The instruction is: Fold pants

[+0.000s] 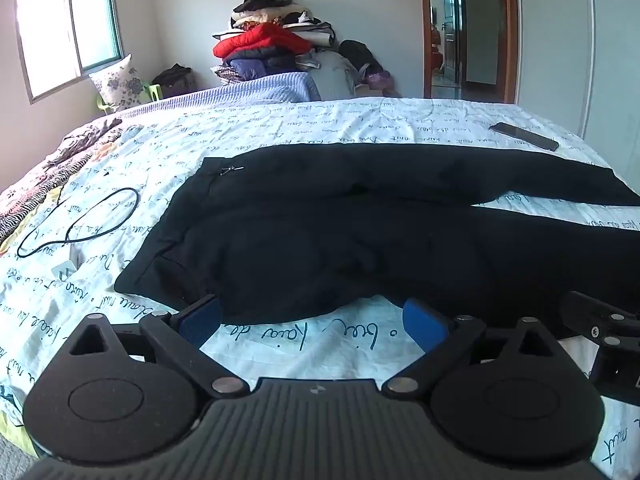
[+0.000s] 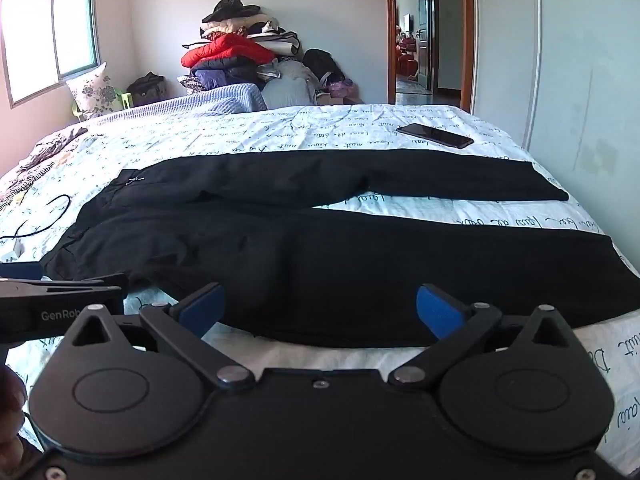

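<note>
Tongs agape; phone beyond pants.

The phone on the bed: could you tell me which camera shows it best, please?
The right wrist view: the phone lies whole and larger beyond the pants. The left wrist view shows it smaller, near the right edge.

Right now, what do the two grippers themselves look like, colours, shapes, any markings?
Both look alike: matte black. The left gripper has two angled fingers with blue pads, pivoting on silver rivets, above two rounded teardrop housings and a ribbed body. The right gripper matches, but its body is smooth with screws. White lettering "GenRob", cut off, shows on the left gripper's side in the right wrist view.
</note>
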Available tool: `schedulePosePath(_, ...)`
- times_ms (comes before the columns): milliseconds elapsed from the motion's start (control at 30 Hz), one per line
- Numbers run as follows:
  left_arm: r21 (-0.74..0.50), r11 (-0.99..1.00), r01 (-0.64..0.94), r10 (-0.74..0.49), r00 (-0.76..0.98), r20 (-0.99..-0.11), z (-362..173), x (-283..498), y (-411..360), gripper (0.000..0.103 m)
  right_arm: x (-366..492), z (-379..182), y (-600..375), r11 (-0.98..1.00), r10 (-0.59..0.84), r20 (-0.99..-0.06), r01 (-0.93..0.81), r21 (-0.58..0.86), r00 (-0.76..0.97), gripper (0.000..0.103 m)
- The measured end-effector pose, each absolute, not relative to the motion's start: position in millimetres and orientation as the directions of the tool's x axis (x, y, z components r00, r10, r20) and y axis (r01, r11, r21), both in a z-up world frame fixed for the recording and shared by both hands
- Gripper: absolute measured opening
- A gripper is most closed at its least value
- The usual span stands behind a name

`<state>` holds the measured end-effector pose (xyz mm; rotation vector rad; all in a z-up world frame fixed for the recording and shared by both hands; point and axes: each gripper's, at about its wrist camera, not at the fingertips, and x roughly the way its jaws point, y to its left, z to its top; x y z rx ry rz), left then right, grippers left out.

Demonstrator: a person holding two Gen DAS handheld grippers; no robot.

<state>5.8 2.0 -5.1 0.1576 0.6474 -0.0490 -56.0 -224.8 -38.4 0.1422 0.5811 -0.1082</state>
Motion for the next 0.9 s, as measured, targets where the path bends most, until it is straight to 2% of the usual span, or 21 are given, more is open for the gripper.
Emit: schedulePosePath(900,0.136,0.986,0.096,0.007,0.790,-0.613,-11.2,7.2,4.5,0.099,-57.9,-43.0,-223.8,0.986,-0.050,-0.560,0.131,0.106,0.827,0.103)
